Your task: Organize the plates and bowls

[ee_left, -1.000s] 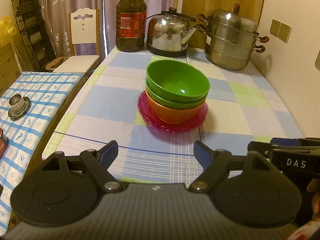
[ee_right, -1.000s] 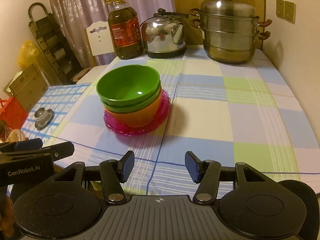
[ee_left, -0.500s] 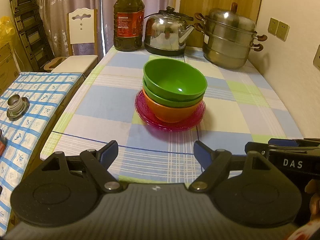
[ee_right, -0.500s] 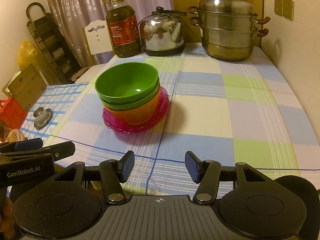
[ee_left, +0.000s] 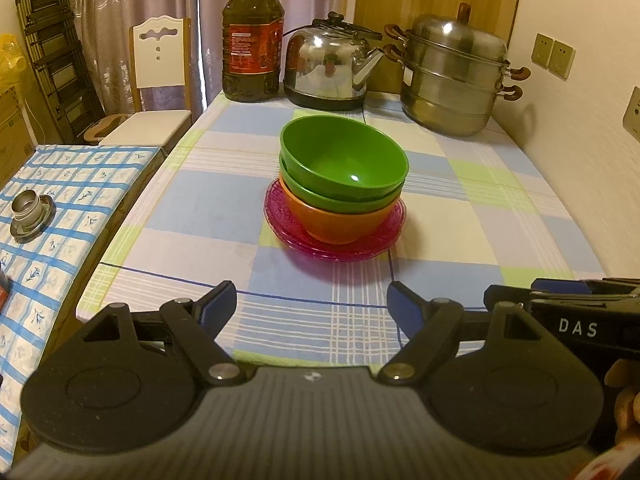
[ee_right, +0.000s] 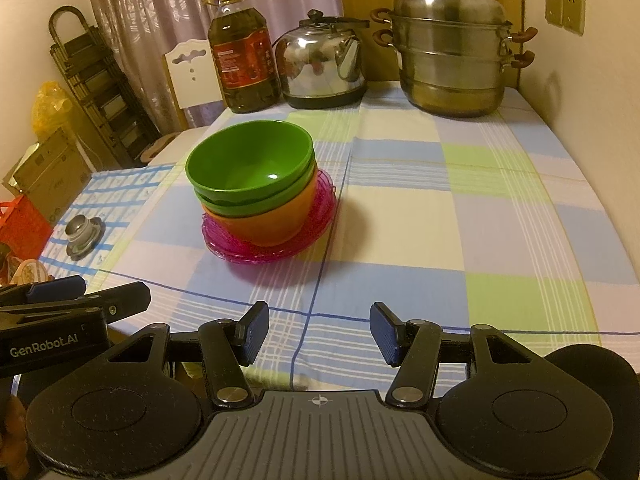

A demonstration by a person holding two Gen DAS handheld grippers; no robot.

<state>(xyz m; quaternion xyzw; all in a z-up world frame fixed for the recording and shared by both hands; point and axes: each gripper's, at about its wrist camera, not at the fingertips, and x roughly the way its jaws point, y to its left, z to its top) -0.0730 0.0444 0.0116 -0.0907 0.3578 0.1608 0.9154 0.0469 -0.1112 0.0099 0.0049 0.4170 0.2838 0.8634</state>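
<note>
stillness is the main news: set against the views from a moment ago, the stack sits in nearly the same spot in both wrist views, only a touch farther off in the left one, and nothing on the desk (ee_left: pixel 208 216) has shifted. two green bowls (ee_left: pixel 344 160) nest inside an orange bowl (ee_left: pixel 340 220), which rests on the pink plates (ee_left: pixel 336 250), all in the middle of the checked cloth, left of centre as the right wrist camera sees it. the left gripper (ee_left: pixel 311 306) hangs over the near edge with its jaws wide and nothing between them; the right gripper (ee_right: pixel 316 330) does the same, jaws parted to a middling gap and empty, well apart from the stack. with everything already nested and both grippers back, the sorting looks finished or very close to it. readable writing: "das" in white on the right gripper's body at the right edge of the left view, and "genrobot.ai" on the left gripper's body at the left edge of the right view. the red label on the oil bottle (ee_right: pixel 244 52) carries print too small to read.
</note>
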